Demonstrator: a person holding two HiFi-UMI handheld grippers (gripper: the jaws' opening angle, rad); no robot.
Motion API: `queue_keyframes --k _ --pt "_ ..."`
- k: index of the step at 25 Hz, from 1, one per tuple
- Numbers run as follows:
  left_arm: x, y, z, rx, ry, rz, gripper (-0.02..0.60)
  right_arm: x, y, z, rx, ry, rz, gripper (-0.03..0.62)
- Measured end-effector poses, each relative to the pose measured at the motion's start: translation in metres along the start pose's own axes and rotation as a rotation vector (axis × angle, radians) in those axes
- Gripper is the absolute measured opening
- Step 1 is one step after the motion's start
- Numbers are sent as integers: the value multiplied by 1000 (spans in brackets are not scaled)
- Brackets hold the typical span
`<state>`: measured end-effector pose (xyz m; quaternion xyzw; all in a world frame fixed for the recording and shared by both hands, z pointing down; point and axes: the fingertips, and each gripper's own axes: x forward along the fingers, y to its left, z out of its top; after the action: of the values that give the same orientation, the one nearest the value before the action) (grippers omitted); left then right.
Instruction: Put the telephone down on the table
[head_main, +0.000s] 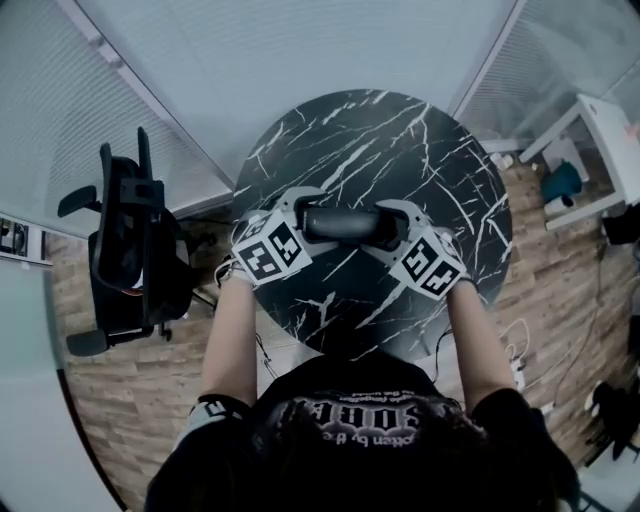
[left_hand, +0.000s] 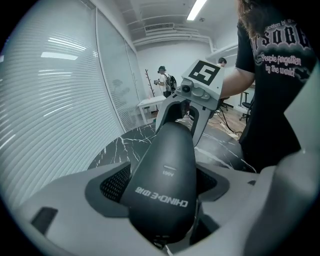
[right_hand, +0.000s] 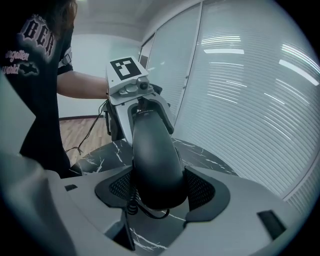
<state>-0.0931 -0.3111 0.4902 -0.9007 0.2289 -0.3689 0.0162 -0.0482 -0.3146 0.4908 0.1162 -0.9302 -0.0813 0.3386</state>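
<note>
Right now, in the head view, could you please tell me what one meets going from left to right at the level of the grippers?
Black office chair → left gripper → telephone handset, held at its two ends → right gripper → white side table.

table (head_main: 400, 140): black marble-look top, white veins, slight gloss. telephone handset (head_main: 350, 224) above the table: smooth matt dark plastic. left gripper (head_main: 303, 222) and right gripper (head_main: 398, 232) above the table: matt light-grey plastic, black mesh-textured pads (left_hand: 116, 184). floor (head_main: 130, 420) around the table: wood-look planks.
</note>
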Motion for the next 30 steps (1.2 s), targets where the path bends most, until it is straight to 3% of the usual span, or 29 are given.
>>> queue_keyframes --k 14,30 --pt "36 33 -81 -108 55 -38 365 88 -11 -30 11 97 92 304" --pt "75 36 -133 -193 98 -116 362 138 -7 -72 54 187 174 304"
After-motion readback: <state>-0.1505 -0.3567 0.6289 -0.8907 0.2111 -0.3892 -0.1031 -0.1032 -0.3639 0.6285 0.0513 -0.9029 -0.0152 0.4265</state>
